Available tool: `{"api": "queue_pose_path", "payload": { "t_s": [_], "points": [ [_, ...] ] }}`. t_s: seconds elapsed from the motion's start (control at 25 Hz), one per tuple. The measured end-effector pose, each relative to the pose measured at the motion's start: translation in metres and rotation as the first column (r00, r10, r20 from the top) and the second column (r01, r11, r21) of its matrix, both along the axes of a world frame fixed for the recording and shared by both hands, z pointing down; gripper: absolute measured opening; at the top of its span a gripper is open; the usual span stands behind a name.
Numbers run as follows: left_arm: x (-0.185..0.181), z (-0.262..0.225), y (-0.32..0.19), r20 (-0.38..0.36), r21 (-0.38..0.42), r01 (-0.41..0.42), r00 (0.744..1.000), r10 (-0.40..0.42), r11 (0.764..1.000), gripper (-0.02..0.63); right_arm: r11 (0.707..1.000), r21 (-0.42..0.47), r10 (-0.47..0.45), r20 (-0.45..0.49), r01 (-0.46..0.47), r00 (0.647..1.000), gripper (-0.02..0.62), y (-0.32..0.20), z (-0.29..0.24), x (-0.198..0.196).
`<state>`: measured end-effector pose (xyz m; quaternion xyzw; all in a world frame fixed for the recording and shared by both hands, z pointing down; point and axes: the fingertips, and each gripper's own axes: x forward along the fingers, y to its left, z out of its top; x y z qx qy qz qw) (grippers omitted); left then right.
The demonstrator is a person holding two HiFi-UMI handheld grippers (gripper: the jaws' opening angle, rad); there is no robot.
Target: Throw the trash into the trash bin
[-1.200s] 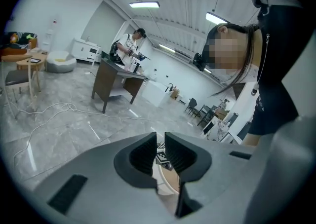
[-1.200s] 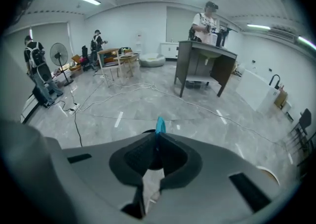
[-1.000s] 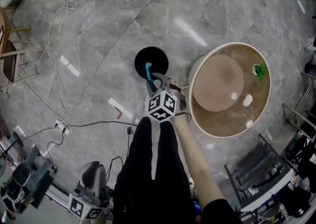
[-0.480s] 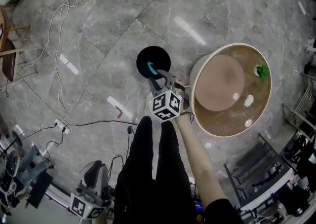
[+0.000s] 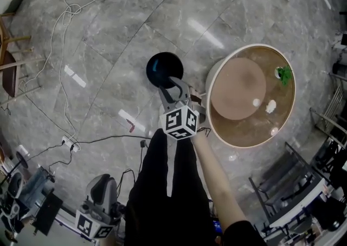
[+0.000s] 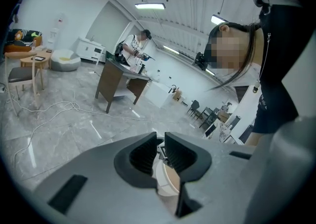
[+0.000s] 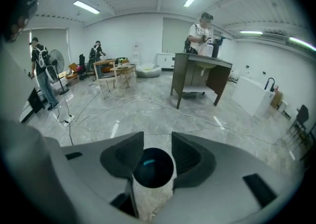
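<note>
A black round trash bin (image 5: 165, 69) stands on the marble floor, left of a round wooden table (image 5: 219, 131). A blue strip of trash (image 5: 155, 68) lies inside the bin. My right gripper (image 5: 172, 84) hangs just above the bin's near rim. Its jaws have just been opening, and nothing is between them. In the right gripper view, the bin (image 7: 153, 168) with the blue strip (image 7: 147, 160) shows below the right gripper (image 7: 157, 141). My left gripper (image 6: 160, 139) is held low at the person's left side, with a narrow empty gap between its jaws.
The table holds a green scrap (image 5: 284, 74) and white crumpled scraps (image 5: 270, 106). Cables (image 5: 65, 33) trail over the floor at left, and a chair (image 5: 10, 71) stands at the left edge. Metal racks (image 5: 293, 196) stand at lower right. A dark desk (image 7: 200, 77) and people are far off.
A second ago the blue strip hung from the right gripper's jaws over the bin. Now it lies inside the bin, and the jaws stand wider and empty.
</note>
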<state>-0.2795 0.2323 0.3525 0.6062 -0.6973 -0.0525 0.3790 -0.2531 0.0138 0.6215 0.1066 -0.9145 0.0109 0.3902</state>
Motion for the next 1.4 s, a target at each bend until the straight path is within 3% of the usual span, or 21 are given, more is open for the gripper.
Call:
{"api": "queue_pose_path", "payload": {
  "t_s": [0.24,0.44,0.64,0.96,1.08,1.28,1.4],
  "points": [
    [0.018,0.001,-0.031,-0.005,0.030,-0.094,0.996,0.094,0.995,0.051,0.982,-0.009,0.189,0.093,-0.189,0.978,0.187,-0.023,-0.041,0.063],
    [0.054,0.002,-0.063,-0.016,0.049,-0.212,0.977,0.213,0.976,0.051,0.927,-0.016,0.375,0.053,-0.374,0.926,0.180,-0.048,-0.039,0.154],
    [0.083,0.007,-0.094,-0.006,0.036,-0.330,0.944,0.330,0.943,0.051,0.837,-0.006,0.547,-0.007,-0.547,0.837,0.193,-0.070,-0.024,0.250],
    [0.126,0.017,-0.132,0.003,-0.032,-0.437,0.899,0.437,0.899,0.051,0.640,-0.033,0.760,-0.112,-0.767,0.640,0.226,-0.085,0.025,0.395],
    [0.143,0.019,-0.144,0.006,-0.054,-0.488,0.872,0.489,0.871,0.051,0.587,-0.047,0.795,-0.154,-0.808,0.586,0.231,-0.089,0.049,0.427],
    [0.167,0.025,-0.160,0.017,-0.090,-0.555,0.829,0.559,0.827,0.051,0.551,-0.082,0.808,-0.196,-0.830,0.556,0.270,-0.103,0.081,0.453],
    [0.179,0.027,-0.167,0.016,-0.105,-0.576,0.814,0.580,0.811,0.052,0.482,-0.108,0.847,-0.197,-0.870,0.494,0.282,-0.116,0.094,0.478]
  ]
}}
